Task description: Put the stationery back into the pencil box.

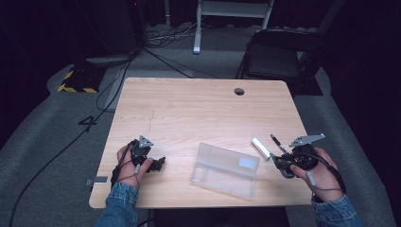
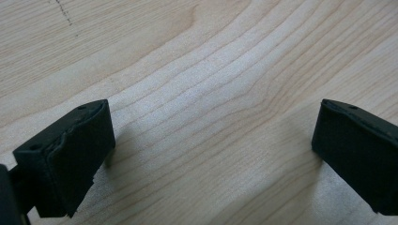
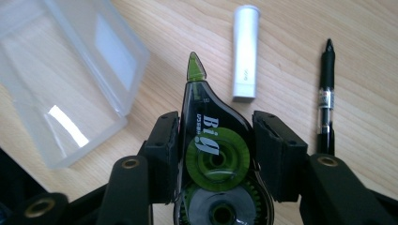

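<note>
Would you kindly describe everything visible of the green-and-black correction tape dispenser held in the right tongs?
The dark translucent plastic correction tape dispenser has a teardrop body, a pointed green tip, two green toothed reels showing through the casing and white lettering along its side. It lies flat between the right tongs, whose pads press on both its sides, tip pointing away from the hand, above the wooden table.

Pale wood-grain desk (image 1: 198,109), streaked with fine brown lines. Black tongs (image 3: 216,154) clasp a smoky see-through tape roller (image 3: 213,140) with green wheels, a green tip and white lettering. Beside it, a plain white cap (image 3: 246,51) and a black pen (image 3: 326,93). The box (image 1: 226,170) is clear, with a frosted white patch. Blue denim sleeves (image 1: 118,208).
</note>
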